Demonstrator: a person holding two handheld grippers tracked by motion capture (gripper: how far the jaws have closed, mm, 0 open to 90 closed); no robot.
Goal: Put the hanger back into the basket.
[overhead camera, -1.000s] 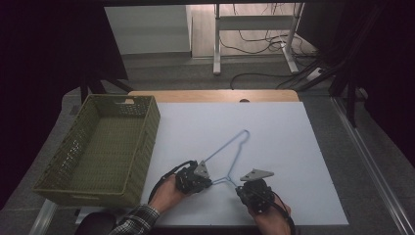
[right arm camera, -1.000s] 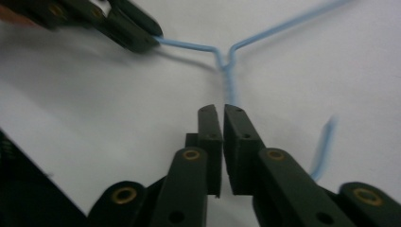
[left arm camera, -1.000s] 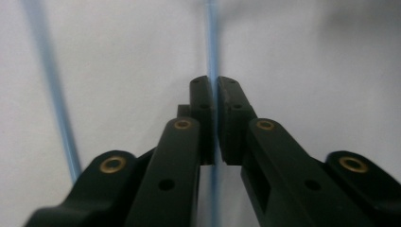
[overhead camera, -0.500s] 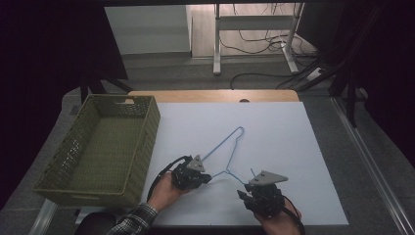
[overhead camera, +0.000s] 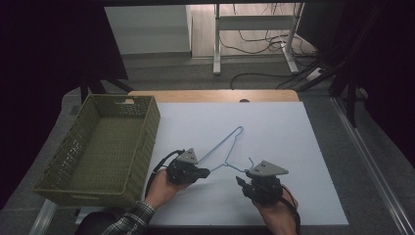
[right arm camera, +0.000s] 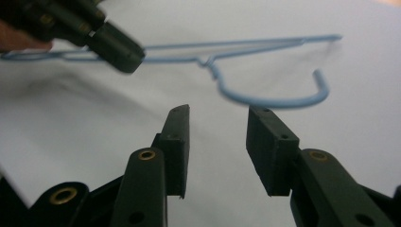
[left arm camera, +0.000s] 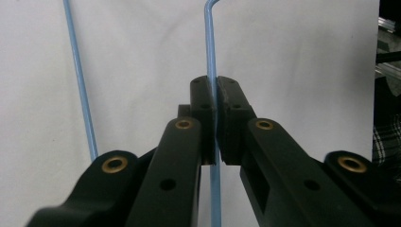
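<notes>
A light blue wire hanger [overhead camera: 222,151] lies on the white table cover [overhead camera: 293,142] near the front. My left gripper [overhead camera: 205,172] is shut on one of its wires; the left gripper view has the wire [left arm camera: 211,52] pinched between the two pads and the other wire [left arm camera: 78,75] off to the left. My right gripper [overhead camera: 240,181] stands open just right of the hanger's hook, with nothing between its fingers. From the right gripper view the hook [right arm camera: 279,97] curves just ahead of the jaws, and the left gripper [right arm camera: 127,59] holds the hanger at upper left.
An empty olive-green woven basket [overhead camera: 147,128] stands at the table's left side. The wooden table edge [overhead camera: 215,95] runs along the back. Beyond it are a grey floor, a desk frame [overhead camera: 254,44] and cables.
The hanger has been drawn toward the front and left with my left gripper on it. My right gripper has moved right and slightly back, and it stands apart from the hook.
</notes>
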